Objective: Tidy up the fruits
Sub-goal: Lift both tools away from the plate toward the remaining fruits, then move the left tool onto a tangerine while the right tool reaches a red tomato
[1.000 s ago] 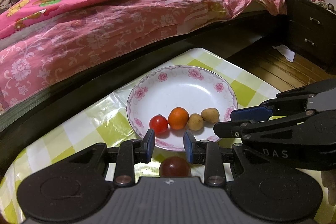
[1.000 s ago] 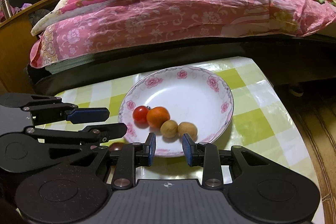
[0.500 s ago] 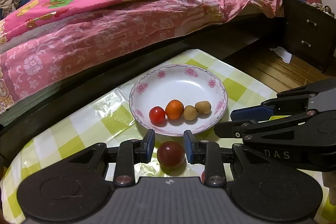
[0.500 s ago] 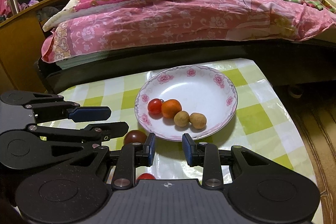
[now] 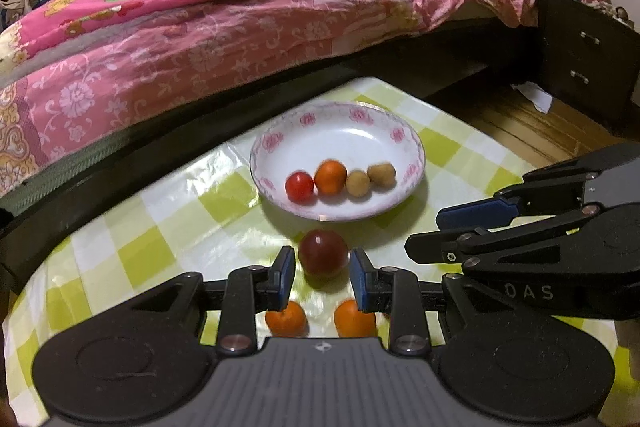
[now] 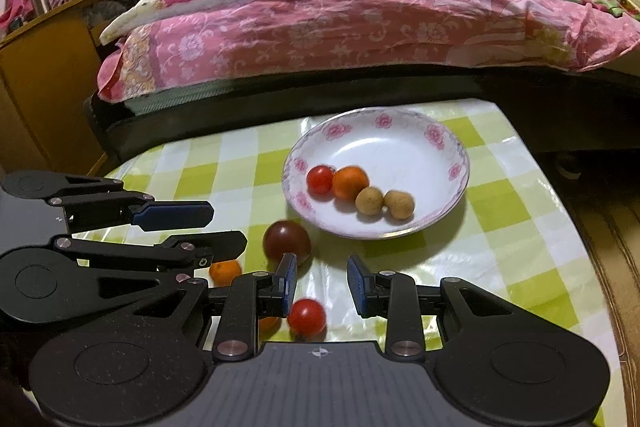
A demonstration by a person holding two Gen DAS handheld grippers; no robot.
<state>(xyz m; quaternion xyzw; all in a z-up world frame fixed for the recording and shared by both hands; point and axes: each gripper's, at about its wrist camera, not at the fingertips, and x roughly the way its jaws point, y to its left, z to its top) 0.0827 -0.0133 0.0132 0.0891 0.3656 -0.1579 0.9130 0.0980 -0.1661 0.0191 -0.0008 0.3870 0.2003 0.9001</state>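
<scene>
A white floral plate (image 5: 412,147) (image 6: 456,147) holds a red tomato (image 5: 299,187) (image 6: 319,179), an orange (image 5: 330,177) (image 6: 350,182) and two brown longans (image 5: 372,179) (image 6: 384,203). A dark red plum (image 5: 323,252) (image 6: 286,241) lies on the cloth just in front of my open left gripper (image 5: 322,277). Two small oranges (image 5: 285,318) (image 5: 353,317) lie under its fingers. My right gripper (image 6: 322,279) is open and empty, with a red tomato (image 6: 306,316) and a small orange (image 6: 225,271) near it.
The low table (image 5: 160,211) has a green-and-white checked cloth. A bed with pink bedding (image 5: 200,27) runs along its far side. A dark nightstand (image 5: 584,59) and wooden floor lie to the right. The two grippers are side by side, close together.
Both grippers have drawn back from the plate and risen. The plum now lies ahead of the left fingertips instead of under them, and more loose fruit has come into view.
</scene>
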